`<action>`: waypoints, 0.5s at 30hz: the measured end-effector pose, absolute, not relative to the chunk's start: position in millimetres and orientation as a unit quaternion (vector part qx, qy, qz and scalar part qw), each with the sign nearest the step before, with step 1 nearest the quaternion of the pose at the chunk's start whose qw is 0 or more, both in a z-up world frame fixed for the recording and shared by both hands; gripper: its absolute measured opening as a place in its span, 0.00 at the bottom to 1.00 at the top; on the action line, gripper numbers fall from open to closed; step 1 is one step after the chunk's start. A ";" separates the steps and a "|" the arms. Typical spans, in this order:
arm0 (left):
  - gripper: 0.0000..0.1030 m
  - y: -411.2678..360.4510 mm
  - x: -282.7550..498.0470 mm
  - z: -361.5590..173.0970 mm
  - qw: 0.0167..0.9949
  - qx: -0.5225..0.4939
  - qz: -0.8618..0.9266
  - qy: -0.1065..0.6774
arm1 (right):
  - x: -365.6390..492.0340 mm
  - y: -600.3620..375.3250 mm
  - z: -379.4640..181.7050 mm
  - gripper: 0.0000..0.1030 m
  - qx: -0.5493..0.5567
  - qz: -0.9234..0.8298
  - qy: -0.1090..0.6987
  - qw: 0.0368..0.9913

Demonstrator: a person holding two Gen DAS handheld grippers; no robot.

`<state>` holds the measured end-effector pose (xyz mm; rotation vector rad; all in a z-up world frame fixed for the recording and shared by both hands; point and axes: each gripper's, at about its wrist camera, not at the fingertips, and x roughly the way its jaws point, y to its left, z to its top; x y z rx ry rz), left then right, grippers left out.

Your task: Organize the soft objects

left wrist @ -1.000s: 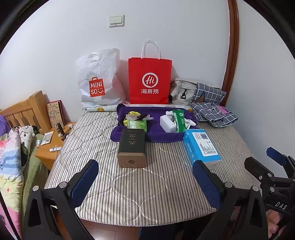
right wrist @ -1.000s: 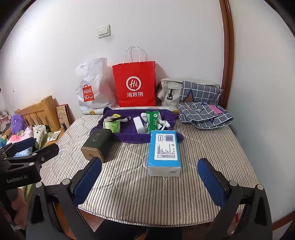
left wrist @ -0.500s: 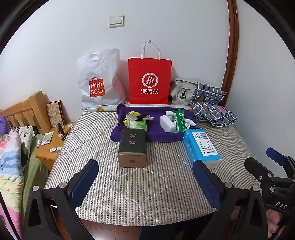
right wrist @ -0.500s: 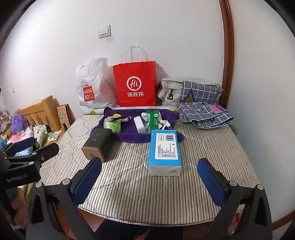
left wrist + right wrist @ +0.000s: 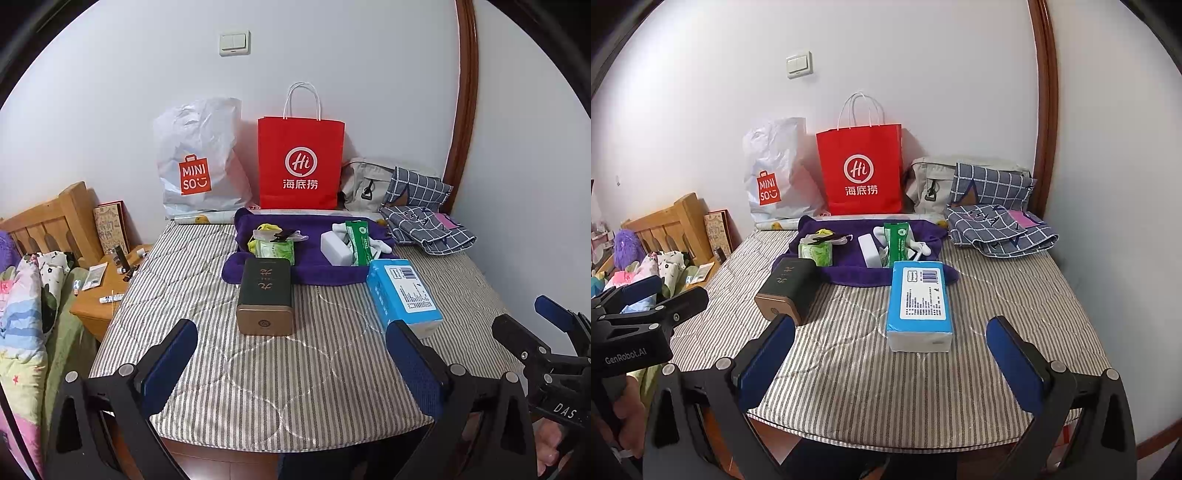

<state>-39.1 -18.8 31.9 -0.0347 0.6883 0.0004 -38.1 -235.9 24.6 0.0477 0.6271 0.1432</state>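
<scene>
Left wrist view: a table [image 5: 280,376] under a striped quilted cover fills the middle of the frame, reaching to the white wall at the top. At the far edge, center, stand a white MINISO bag [image 5: 199,162] and a red paper bag [image 5: 301,162]; right of them a beige bag and folded checked cloth [image 5: 424,225]. A purple towel [image 5: 317,273] lies spread in the frame's center, carrying a green wipes pack [image 5: 275,249] and a white box with a green packet. Touching its near edge are a dark tin [image 5: 266,295] and, to the right, a blue tissue pack [image 5: 404,295]. The left gripper [image 5: 291,365] sits at the bottom, jaws wide apart and empty. In the right wrist view the right gripper [image 5: 890,358] is likewise spread and empty, with the tissue pack [image 5: 919,306] just above it.
</scene>
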 end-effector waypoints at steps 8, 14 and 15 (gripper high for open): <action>1.00 -17.7 -39.9 32.6 0.942 -0.018 0.002 0.336 | -40.0 -235.9 25.2 0.99 0.024 0.070 0.308 0.949; 1.00 -18.6 -41.1 33.1 0.943 -0.011 0.005 0.331 | -40.1 -235.6 25.3 0.99 0.023 0.072 0.307 0.949; 1.00 -18.7 -40.6 32.9 0.943 -0.012 0.004 0.332 | -40.0 -235.4 25.4 0.99 0.023 0.072 0.307 0.949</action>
